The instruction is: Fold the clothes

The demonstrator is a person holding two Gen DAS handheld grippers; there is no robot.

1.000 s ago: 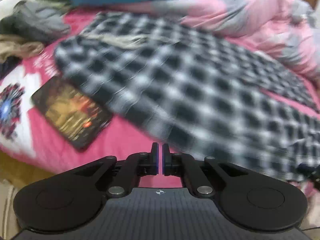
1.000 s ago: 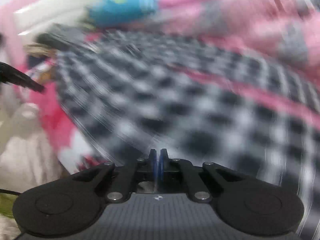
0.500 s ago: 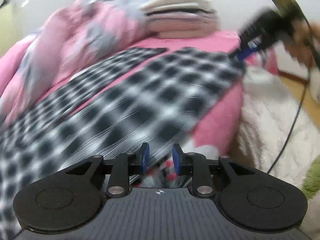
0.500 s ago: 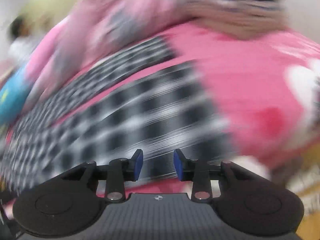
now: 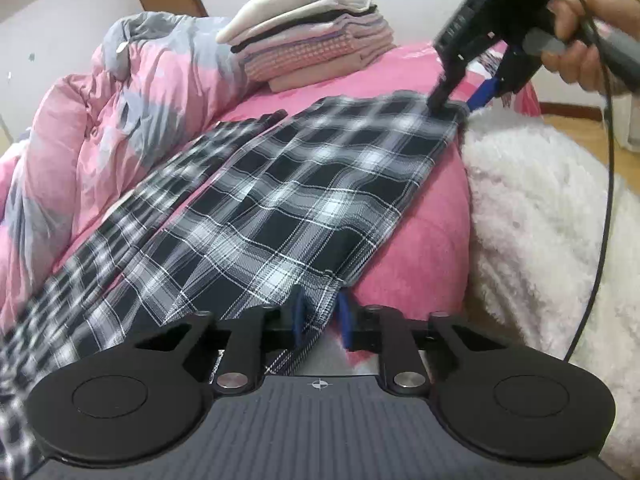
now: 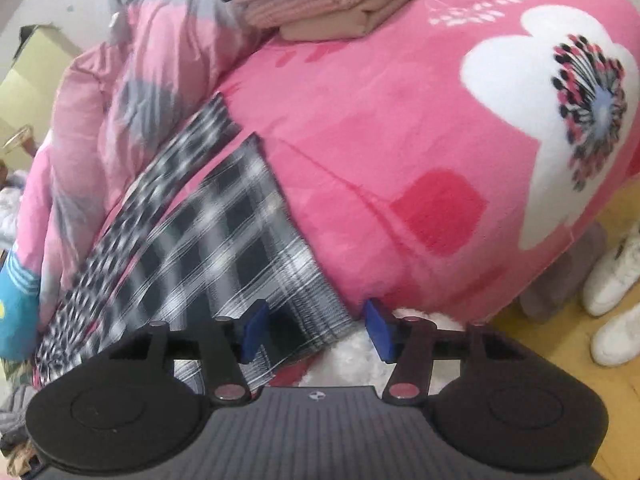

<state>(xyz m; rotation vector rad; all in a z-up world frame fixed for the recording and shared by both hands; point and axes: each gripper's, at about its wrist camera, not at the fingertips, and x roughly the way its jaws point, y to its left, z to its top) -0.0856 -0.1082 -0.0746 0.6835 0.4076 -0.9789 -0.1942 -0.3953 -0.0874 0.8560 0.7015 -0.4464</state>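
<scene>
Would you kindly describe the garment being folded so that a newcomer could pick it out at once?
Start at the bed with the pink flowered blanket. Along its near edge, beside the rumpled pink and grey duvet, lie the plaid trousers, stretched out flat. They are the only black-and-white checked item, unlike the pale folded stack further back.

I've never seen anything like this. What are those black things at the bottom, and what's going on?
No robot: a person holds a gripping tool in each hand, each with a camera looking along its two blue-padded fingers. One picture is from the left tool, the other from the right tool. A checked garment lies on a pink bed, folded clothes stacked behind. The left tool's jaws have just been closing on one corner; the right tool's have just been opening, another corner loose between them.
</scene>
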